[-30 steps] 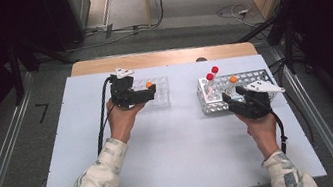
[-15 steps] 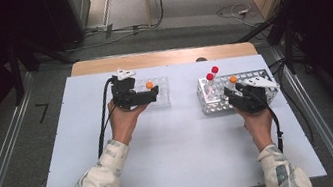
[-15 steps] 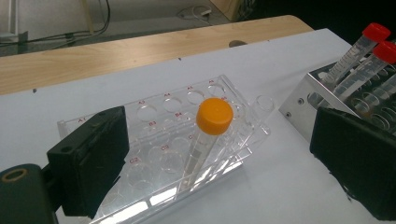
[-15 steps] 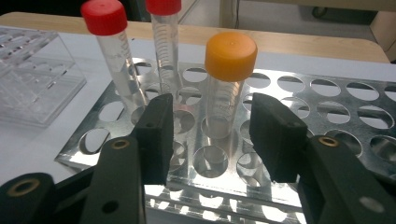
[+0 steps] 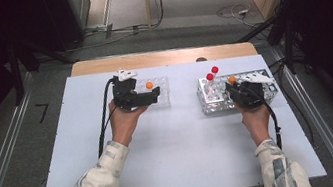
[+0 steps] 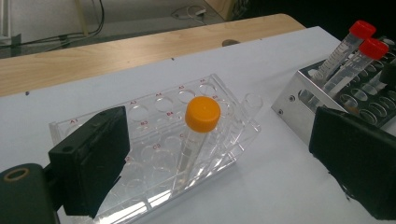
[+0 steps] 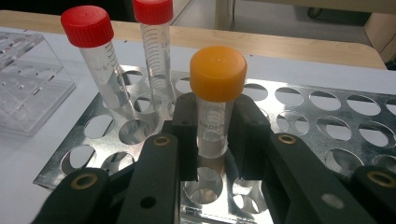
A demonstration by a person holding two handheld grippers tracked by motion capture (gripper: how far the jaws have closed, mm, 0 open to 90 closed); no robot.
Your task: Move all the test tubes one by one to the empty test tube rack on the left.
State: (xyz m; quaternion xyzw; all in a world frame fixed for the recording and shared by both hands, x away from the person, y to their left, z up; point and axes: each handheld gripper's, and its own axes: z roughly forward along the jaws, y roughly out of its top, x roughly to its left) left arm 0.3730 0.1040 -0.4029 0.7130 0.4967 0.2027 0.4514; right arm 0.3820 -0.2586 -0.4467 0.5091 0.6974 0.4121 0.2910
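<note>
Now the right gripper [image 7: 212, 135] has just been closing its jaws, and they are clamped on the clear plastic tube with the orange screw cap [image 7: 215, 100], which stands upright in a hole of the perforated metal rack [image 7: 327, 126], near its front edge. The risk I see is in the lift: if the hand pulls at a slant, the tube wall could bind in the hole and drag the rack across the white worktop [image 5: 184, 151], or the smooth plastic could slip down between the pads. The two red-capped clear tubes [image 7: 100, 60] lean at about 11 o'clock from the held tube, quite near, so a sideways swing could knock them. The held tube looks transparent, with printed graduation marks and a ribbed cap, and I think it is light and slippery. The left gripper [image 6: 219, 154] has its jaws wide apart, around the clear acrylic rack [image 6: 154, 154], where a second orange-capped tube [image 6: 201, 121] stands tilted; this rack seems raised on one side and might shift.
</note>
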